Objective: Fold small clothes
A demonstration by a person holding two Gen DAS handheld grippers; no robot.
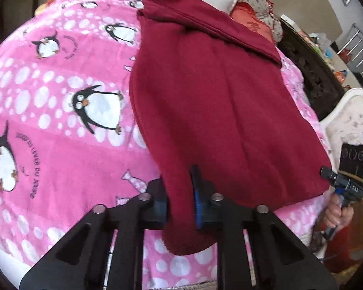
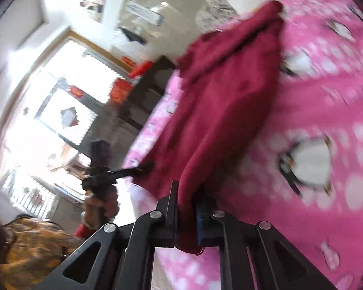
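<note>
Both tools (image 1: 180,193) (image 2: 187,201) gripping maroon garment (image 1: 230,111)

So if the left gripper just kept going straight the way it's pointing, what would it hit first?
The left gripper is already shut on the maroon garment, so more of that cloth comes first. Beyond it probably lies the pink penguin blanket, though depth is hard to judge.

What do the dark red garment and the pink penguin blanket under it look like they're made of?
Dark red garment: looks like fleece or a brushed knit, matte with a soft nap and thick, rounded folds. Pink penguin blanket: probably plush polyester fleece, with a printed pattern, fuzzy surface and slight sheen. Neither fibre can be confirmed from the pictures.
</note>
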